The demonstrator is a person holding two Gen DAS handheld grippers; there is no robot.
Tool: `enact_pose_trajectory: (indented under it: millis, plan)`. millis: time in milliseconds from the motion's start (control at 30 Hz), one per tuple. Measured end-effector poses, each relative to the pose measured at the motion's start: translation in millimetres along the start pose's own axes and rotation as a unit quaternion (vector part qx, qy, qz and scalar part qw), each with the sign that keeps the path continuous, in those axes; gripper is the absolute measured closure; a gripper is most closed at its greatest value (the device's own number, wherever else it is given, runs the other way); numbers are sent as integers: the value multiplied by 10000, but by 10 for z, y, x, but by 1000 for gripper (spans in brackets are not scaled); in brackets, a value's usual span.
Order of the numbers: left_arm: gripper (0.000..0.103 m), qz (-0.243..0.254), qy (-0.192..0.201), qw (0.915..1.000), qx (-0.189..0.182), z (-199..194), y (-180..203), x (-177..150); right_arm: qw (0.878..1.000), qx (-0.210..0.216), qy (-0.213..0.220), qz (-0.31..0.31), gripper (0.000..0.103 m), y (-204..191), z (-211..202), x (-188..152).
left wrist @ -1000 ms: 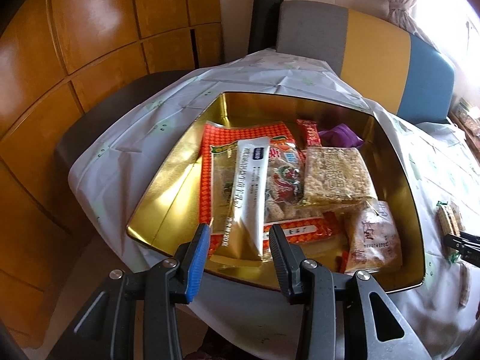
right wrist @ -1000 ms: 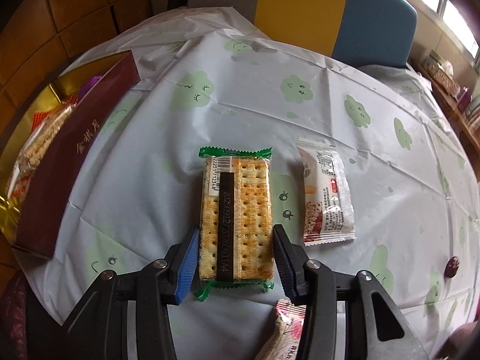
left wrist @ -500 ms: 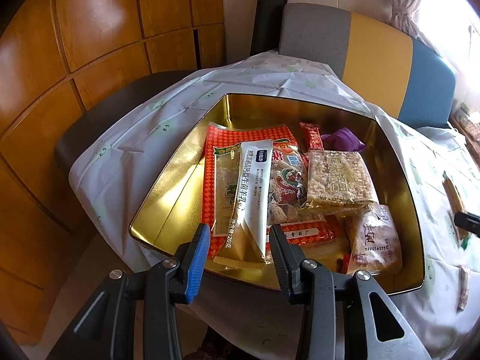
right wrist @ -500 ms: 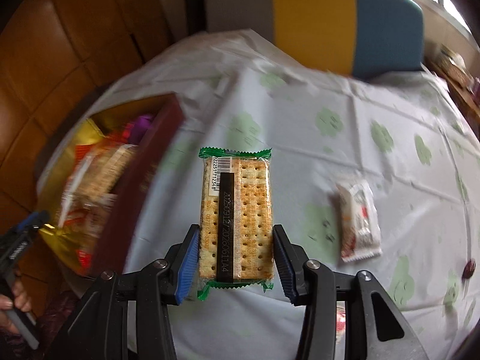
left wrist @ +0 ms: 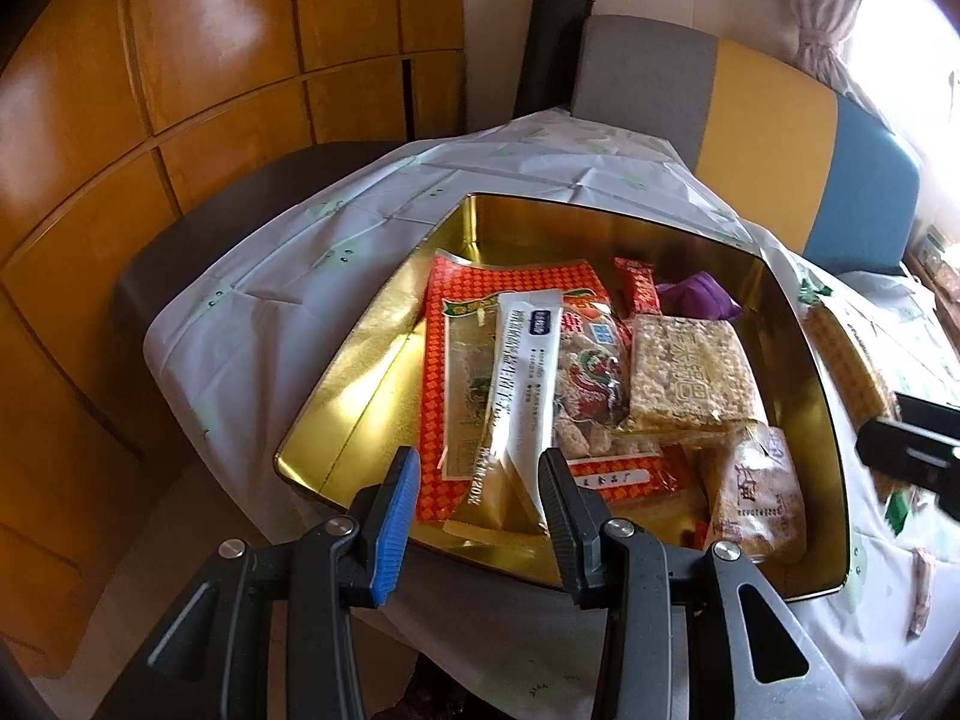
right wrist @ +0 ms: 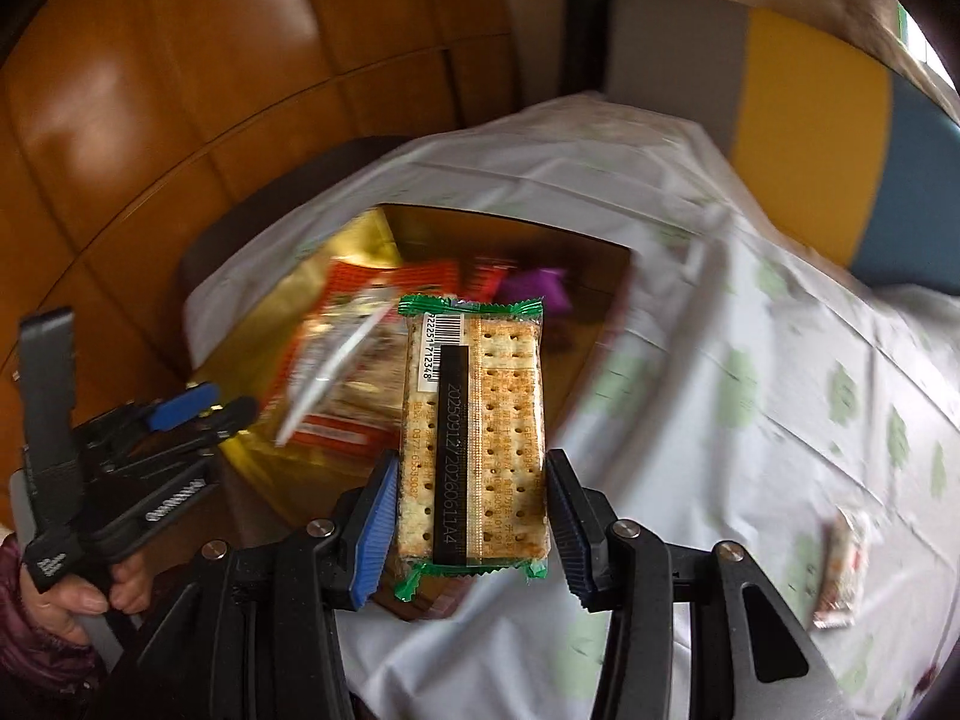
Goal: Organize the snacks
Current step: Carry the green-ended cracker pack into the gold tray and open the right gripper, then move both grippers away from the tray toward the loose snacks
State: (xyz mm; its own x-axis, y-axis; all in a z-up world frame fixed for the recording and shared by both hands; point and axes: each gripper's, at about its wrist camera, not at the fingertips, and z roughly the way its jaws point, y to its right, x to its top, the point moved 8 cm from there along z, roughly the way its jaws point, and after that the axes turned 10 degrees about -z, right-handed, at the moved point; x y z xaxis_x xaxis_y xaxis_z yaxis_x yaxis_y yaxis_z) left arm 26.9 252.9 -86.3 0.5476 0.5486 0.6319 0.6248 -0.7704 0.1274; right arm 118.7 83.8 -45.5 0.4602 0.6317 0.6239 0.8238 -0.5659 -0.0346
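Observation:
A gold tin [left wrist: 360,396] on the white tablecloth holds several snack packs. On top lies a white-and-gold stick pack [left wrist: 522,384], beside it a puffed-rice bar [left wrist: 690,378]. My left gripper [left wrist: 477,510] hovers open at the tin's near rim; the stick pack's end shows between the fingers, clear of the pads. My right gripper [right wrist: 471,510] is shut on a green-edged cracker pack [right wrist: 474,438], held in the air over the tin's [right wrist: 252,354] right side. From the left wrist, that cracker pack [left wrist: 840,354] and the right gripper [left wrist: 912,456] come in at the right edge.
A small snack pack [right wrist: 840,576] lies on the tablecloth to the right. A grey, yellow and blue seat back [left wrist: 768,138] stands behind the table, with wooden cabinets [left wrist: 180,90] on the left. A person's hand [right wrist: 84,594] holds the left gripper.
My right gripper has lifted the cracker pack off the table and carried it left, over the tin. The left gripper has stayed where it was.

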Motion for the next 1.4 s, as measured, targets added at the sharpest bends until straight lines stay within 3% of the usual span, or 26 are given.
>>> enact_pose_trajectory:
  millis: [367, 500, 633, 900, 1067, 1400]
  plan:
    - [61, -504, 103, 9982, 298, 37, -324, 134, 9940, 779, -152, -753, 55, -712, 417, 221]
    - [61, -434, 74, 9986, 288, 55, -298, 117, 9914, 893, -644, -712, 54, -748, 792, 112]
    - [61, -350, 53, 9990, 257, 63, -259, 94, 9925, 819, -745, -512, 53, -648, 943, 56]
    - [61, -309, 54, 9992, 267, 59, -234, 84, 9925, 974, -687, -267, 52, -628, 869, 17]
    - [61, -259, 62, 9994, 228, 35, -200, 71, 9937, 944, -594, -122, 47, -601, 778, -16]
    - [61, -194, 103, 9997, 141, -18, -136, 63, 9959, 814, -389, -14, 47, -543, 556, -28]
